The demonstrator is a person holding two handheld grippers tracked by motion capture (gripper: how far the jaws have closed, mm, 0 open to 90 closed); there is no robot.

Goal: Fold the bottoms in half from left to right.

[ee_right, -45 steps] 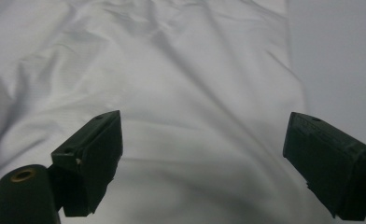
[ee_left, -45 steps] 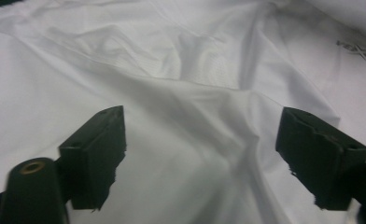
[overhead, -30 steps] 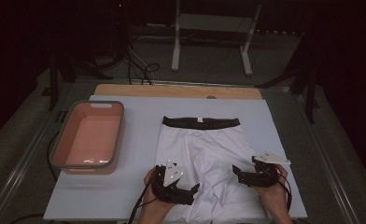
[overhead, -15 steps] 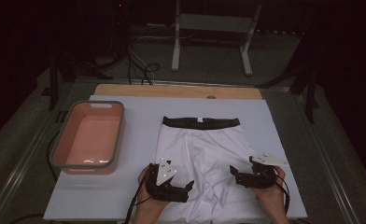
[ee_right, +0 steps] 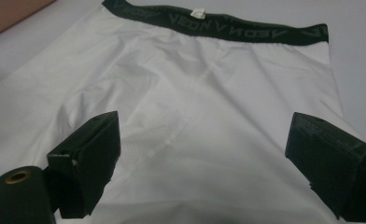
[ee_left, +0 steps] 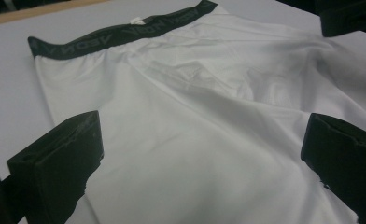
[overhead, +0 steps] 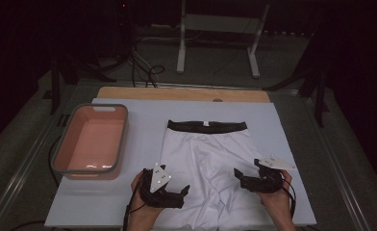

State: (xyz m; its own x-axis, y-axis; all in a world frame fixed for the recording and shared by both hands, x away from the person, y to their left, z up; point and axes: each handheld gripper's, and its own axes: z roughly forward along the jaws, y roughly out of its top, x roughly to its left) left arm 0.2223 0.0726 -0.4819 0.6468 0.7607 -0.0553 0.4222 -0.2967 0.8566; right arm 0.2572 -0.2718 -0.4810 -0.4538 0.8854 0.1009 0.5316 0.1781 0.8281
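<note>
White boxer shorts [overhead: 210, 159] with a black waistband [overhead: 207, 126] lie flat on the pale mat, waistband away from me. My left gripper [overhead: 179, 191] hovers at the near left leg, jaws wide apart over the white cloth [ee_left: 195, 140]. My right gripper [overhead: 240, 178] sits over the near right leg, also open, with the fabric [ee_right: 204, 126] spread between its jaws. Neither holds anything. The waistband [ee_right: 228, 25] runs across the top of the right gripper view and the waistband [ee_left: 120, 30] slants across the left gripper view.
A pink tub [overhead: 91, 140] with a grey rim stands left of the shorts. The mat [overhead: 282, 134] rests on a table with a wooden strip [overhead: 182, 94] at its far edge. A metal stand [overhead: 218, 38] and cables lie beyond.
Both grippers have drawn back toward me along the legs of the shorts. The shorts lie as before.
</note>
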